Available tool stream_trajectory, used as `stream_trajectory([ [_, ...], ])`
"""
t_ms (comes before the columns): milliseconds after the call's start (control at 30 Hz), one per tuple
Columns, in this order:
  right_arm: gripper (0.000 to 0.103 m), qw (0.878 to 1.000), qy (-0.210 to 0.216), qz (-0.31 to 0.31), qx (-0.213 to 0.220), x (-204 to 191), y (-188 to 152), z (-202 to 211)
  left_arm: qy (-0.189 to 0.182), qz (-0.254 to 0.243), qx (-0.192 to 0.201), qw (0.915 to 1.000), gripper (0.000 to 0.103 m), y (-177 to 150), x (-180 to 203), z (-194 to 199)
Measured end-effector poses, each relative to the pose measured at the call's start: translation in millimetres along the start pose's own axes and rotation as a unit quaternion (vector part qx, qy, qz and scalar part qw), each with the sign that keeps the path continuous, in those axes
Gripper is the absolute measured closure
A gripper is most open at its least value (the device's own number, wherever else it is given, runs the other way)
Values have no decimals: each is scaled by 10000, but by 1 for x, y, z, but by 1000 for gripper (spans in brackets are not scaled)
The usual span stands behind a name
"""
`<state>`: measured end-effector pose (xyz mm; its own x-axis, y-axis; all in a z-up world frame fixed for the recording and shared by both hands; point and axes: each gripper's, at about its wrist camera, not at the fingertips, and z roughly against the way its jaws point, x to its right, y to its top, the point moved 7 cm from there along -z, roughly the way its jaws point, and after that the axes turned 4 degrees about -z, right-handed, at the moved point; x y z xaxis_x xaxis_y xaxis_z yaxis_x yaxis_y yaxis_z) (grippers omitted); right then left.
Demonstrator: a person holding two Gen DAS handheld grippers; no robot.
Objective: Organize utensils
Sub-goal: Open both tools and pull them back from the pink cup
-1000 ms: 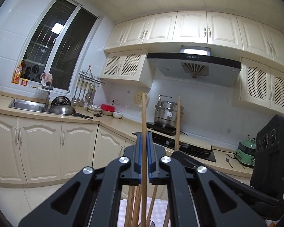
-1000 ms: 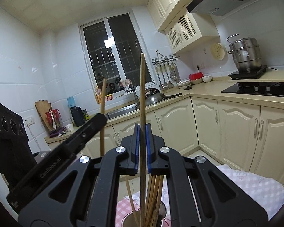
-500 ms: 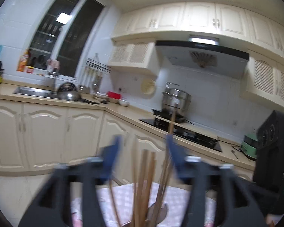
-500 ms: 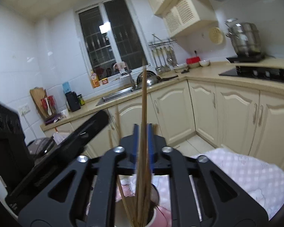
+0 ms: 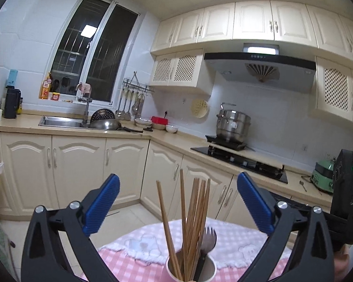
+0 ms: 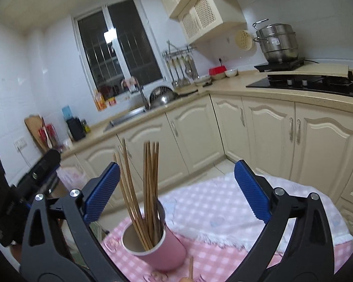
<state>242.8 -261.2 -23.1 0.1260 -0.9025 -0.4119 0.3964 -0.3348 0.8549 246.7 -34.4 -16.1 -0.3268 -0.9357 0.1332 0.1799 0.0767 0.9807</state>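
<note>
1. Chopsticks (image 5: pixel 193 213) are standing bundled in a pink cup (image 6: pixel 157 246) at the lower centre of both views, and the left view is cutting the cup's base off at the bottom edge.
2. We are seeing the left gripper (image 5: pixel 177 202) with its jaws opening wide; the sticks are rising between the blue pads (image 5: pixel 101 204) without touching them.
3. We are seeing the right gripper (image 6: pixel 176 190) opening likewise, its pads clear of the chopsticks.
4. A metal fork (image 5: pixel 209 239) is showing only its head in the left view; its handle is hiding inside the cup.
5. One wooden tip (image 6: pixel 190 268) is poking up at the bottom edge of the right view, too cropped for us to identify.
6. The checked pink cloth (image 6: pixel 218 202) is lying under the cup.
</note>
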Motion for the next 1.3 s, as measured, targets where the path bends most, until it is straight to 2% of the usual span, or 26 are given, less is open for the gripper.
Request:
stream_trajectory([
  [333,7,9983,-105,185,-542,1,-31,13,60,-188,-572,9982,5,-37,12,20],
  [533,7,9975,-124,156,-675,6,-41,20,95,-69,-817,9966,5,-52,11,28],
  [1033,7,9954,-341,32,-898,33,-60,56,357,-147,-1291,9909,5,-68,26,50],
  [1300,7,9926,-485,31,-1113,48,-76,69,344,-186,-1808,9827,5,-98,40,51],
])
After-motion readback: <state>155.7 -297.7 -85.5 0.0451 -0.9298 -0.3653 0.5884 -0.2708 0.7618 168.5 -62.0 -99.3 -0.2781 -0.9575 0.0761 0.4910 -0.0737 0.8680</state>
